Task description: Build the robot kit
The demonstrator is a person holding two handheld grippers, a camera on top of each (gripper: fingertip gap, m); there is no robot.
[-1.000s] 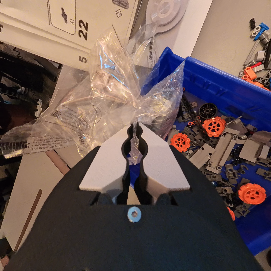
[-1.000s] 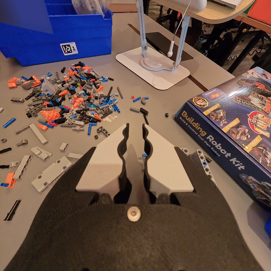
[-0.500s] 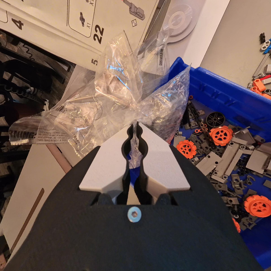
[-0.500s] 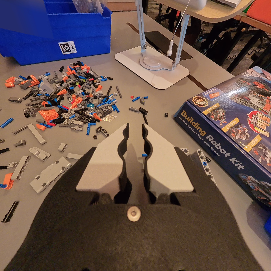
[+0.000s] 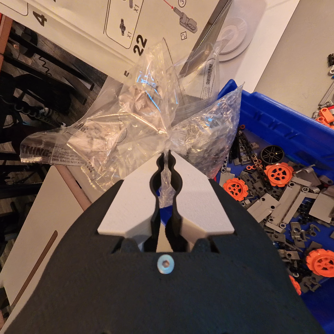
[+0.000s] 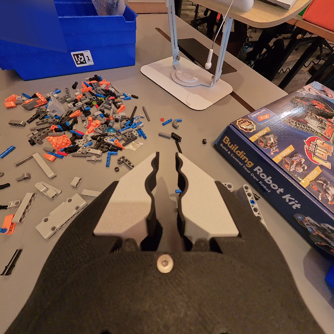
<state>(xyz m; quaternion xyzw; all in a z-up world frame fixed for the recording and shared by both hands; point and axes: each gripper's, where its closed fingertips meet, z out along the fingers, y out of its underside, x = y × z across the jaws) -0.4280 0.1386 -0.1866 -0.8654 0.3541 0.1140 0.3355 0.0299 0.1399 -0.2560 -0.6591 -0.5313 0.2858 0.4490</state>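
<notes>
Over the near corner of the blue bin (image 5: 282, 115), the left gripper (image 5: 166, 153) is closed tight on a bunch of clear plastic bags (image 5: 137, 126), which are crumpled, shiny and printed with small warning text; they spread out to both sides of the tips and hide part of the bin's corner. Inside the bin lie many grey plates, dark small parts and orange wheels (image 5: 279, 174) with holes. Behind the bags is a white instruction sheet (image 5: 101, 23) with drawings, and past the table edge on the left I see dark chair legs and a floor. The right gripper (image 6: 167, 155) hangs above the grey table (image 6: 180, 117) with its jaws a narrow way apart and nothing between them. Just left in front of it is a loose heap of building pieces (image 6: 81, 124), orange, blue, black and grey, with some longer grey beams nearer. To its right lies a dark blue kit box (image 6: 289, 153) of glossy cardboard. Farther back stands a white lamp base (image 6: 188, 86) with two thin arms, beside the blue bin, which carries a square black-and-white marker (image 6: 82, 58).
</notes>
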